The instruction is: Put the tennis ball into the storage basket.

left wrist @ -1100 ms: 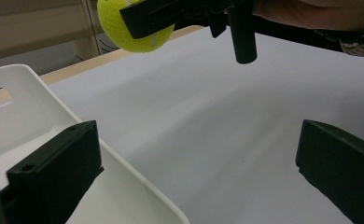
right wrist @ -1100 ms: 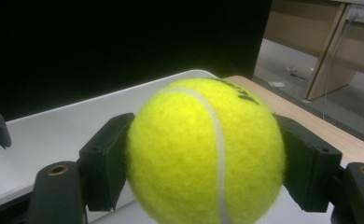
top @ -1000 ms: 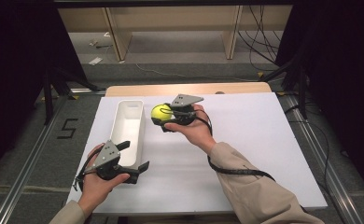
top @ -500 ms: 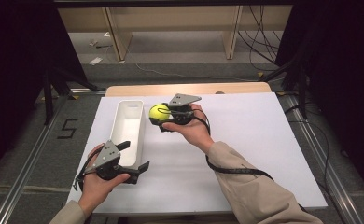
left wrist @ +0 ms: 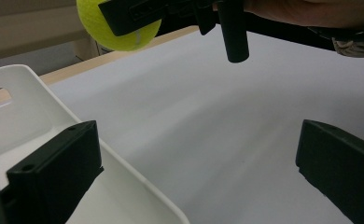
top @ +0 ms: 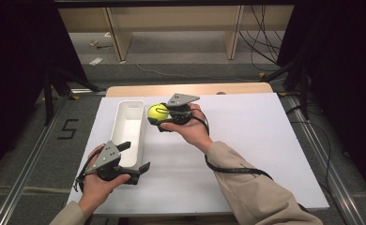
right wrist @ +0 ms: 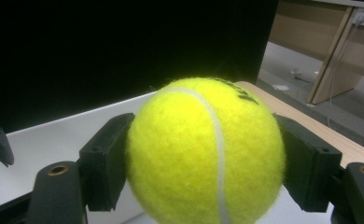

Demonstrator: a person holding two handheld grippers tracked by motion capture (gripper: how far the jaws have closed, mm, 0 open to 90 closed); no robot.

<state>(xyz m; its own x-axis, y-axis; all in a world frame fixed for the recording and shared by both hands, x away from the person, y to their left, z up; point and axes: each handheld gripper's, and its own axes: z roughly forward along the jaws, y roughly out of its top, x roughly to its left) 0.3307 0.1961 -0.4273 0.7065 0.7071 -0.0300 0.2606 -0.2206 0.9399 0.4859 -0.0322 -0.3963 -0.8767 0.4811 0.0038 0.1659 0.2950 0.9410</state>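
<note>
1. Step in hand: carry phase. The right gripper (top: 158,115) pinches a fuzzy yellow-green tennis ball (top: 157,112), 1 jaw on each side of it, clear in the right gripper view (right wrist: 203,154). Ball is held off the white counter top (top: 247,140), just beside the far end of the long white plastic bin (top: 127,129), not yet over it.
2. Likely goal, judging by the layout: ball goes into the bin. Next move calls for a short shift toward the bin's opening, lowering the ball inside the walls, then spreading the jaws to let go. A round ball may roll or bounce, so release low.
3. The left gripper (top: 135,158) sits at the bin's near end w/ jaws spread wide and nothing between them; in the left gripper view 1 jaw is over the bin's corner (left wrist: 26,107), the other over bare counter. Can't tell if it touches the bin's wall. It could steady the bin if needed.
4. Hard to make out: the bin's inside floor is partly hidden by its own walls in the high view; printing on the ball (right wrist: 243,95) is too cut off to read; how high the ball hangs above the counter is unclear.
</note>
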